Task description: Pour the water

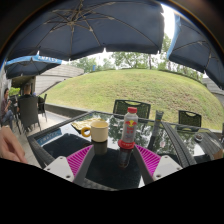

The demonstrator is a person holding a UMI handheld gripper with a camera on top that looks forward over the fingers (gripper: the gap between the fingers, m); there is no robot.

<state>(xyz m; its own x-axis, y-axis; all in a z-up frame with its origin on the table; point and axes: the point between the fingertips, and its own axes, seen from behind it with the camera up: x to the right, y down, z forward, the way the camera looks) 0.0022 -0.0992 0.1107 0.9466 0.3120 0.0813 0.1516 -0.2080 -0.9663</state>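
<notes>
Bottle (129, 127), clear with a red cap and red label, stands upright on the glass-topped table (60, 146), just ahead of the gripper (112, 160) and toward its right finger. Jaws stand wide apart, holding nothing. A tan cup (99, 130) sits just left of the bottle. Chairs (131, 108) stand beyond the table.

outdoor patio in daylight: dark umbrellas (85, 25) overhead, a grassy mound (135, 88) beyond, black chairs (131, 107) around tables.
</notes>
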